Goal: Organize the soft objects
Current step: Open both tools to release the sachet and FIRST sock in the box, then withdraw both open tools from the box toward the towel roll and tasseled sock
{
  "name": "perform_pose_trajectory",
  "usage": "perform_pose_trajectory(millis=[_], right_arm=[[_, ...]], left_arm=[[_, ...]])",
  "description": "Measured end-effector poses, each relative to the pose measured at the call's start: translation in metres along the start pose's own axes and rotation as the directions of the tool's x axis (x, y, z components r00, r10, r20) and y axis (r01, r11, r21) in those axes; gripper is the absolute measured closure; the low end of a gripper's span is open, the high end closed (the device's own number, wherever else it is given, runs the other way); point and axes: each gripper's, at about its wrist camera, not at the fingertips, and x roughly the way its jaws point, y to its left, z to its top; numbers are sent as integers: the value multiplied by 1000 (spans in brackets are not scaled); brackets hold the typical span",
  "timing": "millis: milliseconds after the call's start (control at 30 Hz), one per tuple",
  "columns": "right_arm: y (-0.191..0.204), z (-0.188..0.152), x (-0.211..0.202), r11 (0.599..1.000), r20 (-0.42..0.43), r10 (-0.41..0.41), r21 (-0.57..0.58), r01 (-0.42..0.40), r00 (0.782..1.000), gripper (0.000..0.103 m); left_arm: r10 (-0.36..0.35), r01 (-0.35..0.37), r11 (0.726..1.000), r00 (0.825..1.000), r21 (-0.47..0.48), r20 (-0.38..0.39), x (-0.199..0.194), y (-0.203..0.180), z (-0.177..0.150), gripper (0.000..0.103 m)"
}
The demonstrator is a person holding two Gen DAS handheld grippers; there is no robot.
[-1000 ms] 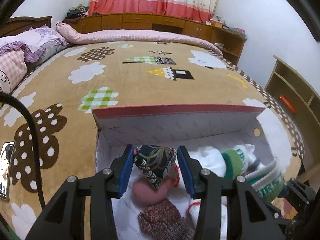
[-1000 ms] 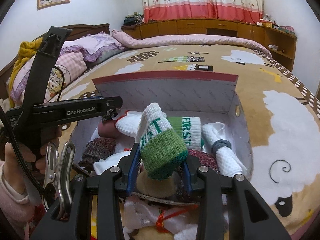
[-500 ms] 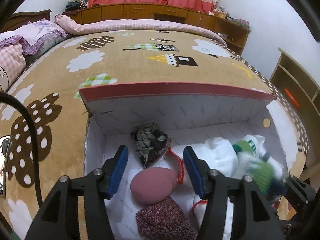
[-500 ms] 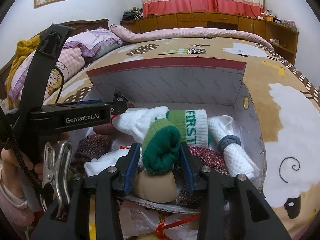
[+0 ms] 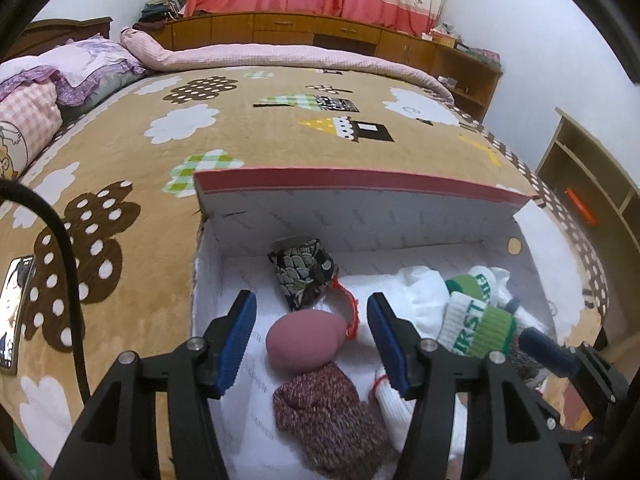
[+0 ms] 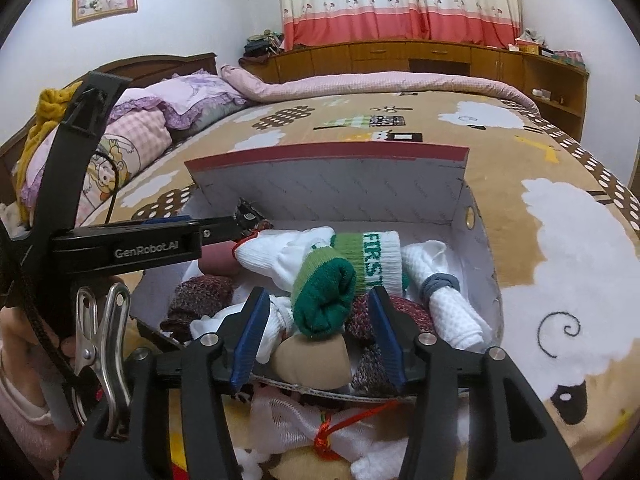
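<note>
The right tool (image 6: 316, 328) was opened, jaws just parted around the released green-cuffed sock (image 6: 326, 296). The left tool (image 5: 312, 336) stood apart above the pink roll (image 5: 304, 340) in the box (image 5: 360, 188).

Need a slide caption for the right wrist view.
Right gripper open over a green rolled sock in the box on the bed.

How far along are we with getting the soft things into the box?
Done: the patterned pouch, pink roll, maroon knit roll and green-cuffed sock lie in the box. In hand: nothing; the left tongs stand open, and the right tongs, which have just been opening, no longer press the sock. Left: the white mesh bundle lies outside the near wall.
</note>
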Motion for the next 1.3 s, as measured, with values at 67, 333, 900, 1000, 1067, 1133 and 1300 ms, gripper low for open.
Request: perform_pose_trajectory(millis=[67,333,900,1000,1067,1133,1300], right_arm=[[0,-1,-3,1000,6,0,5,0,1000,50],[-6,-6,-17,999,23,-12,34,11,1000,50],[-22,-22,-49,996,48,-34,87,30,998,50],[-23,-25,-54,995,47,-39,92,35,998,50],[-25,-28,-57,995,46,-43,96,38,998,50],[-26,-31,-60,994,46,-45,99,40,998,50],[-29,-36,-66,993,47,-54,106,49,997,50]], left_arm=[[3,-3,1000,1000,-1,2,-5,0,-2,42],[-7,7,1000,1000,-1,4,-24,-2,-12,41],[-39,39,999,999,-20,14,-61,-6,-39,40],[-46,47,999,999,-19,12,-66,-7,-44,40],[-57,57,998,998,-18,5,-67,-9,-47,40],[-72,72,997,997,-22,-4,-68,-10,-50,40],[-82,82,996,997,-22,-14,-71,-13,-58,40]])
